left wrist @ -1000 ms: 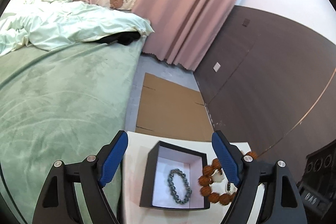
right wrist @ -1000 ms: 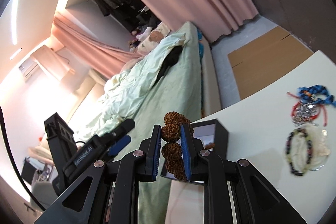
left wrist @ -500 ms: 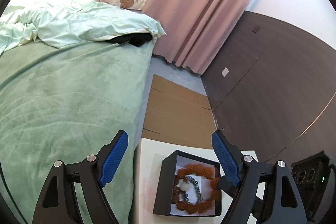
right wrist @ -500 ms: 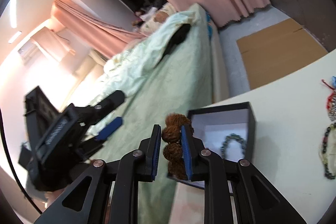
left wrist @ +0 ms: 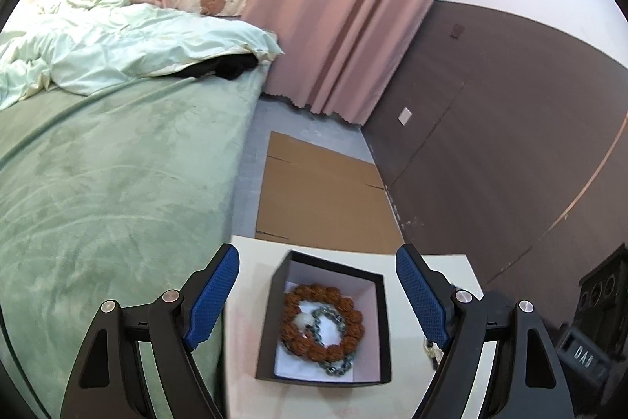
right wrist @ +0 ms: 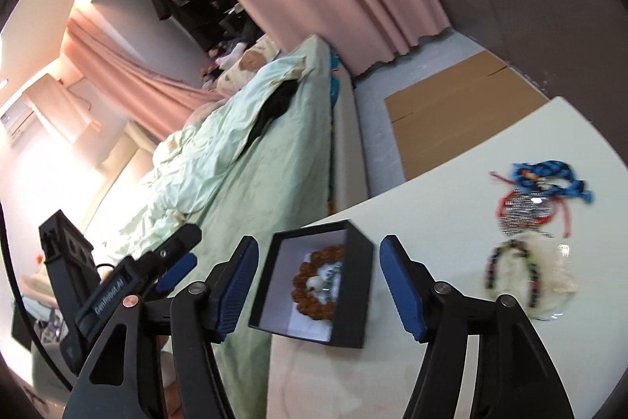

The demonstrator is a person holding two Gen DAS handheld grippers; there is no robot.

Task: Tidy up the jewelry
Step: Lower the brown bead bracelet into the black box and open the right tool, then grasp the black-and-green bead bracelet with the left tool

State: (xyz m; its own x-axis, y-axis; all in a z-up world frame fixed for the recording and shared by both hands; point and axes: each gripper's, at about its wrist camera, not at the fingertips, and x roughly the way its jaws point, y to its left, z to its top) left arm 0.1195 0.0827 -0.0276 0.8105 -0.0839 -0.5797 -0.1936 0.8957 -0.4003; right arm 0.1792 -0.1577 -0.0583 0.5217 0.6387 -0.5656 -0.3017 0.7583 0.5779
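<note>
Brown seed-bead bracelet lies in black box on white table, on top of grey-green bead bracelet. Right gripper jaws opening, nothing between them. Left gripper spread wide, empty, hovering over box. Step: drop-off into box. Next, likely: right gripper goes for bracelet pile on table's right; needs pinch on one loose strand.

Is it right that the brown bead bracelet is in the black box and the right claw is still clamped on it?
Not quite. The brown bead bracelet does lie in the black box, but the right claw is not clamped on it: its jaws are opening with nothing between the pads, as the right wrist view shows. The bracelet rests in the box with a grey-green one.
</note>
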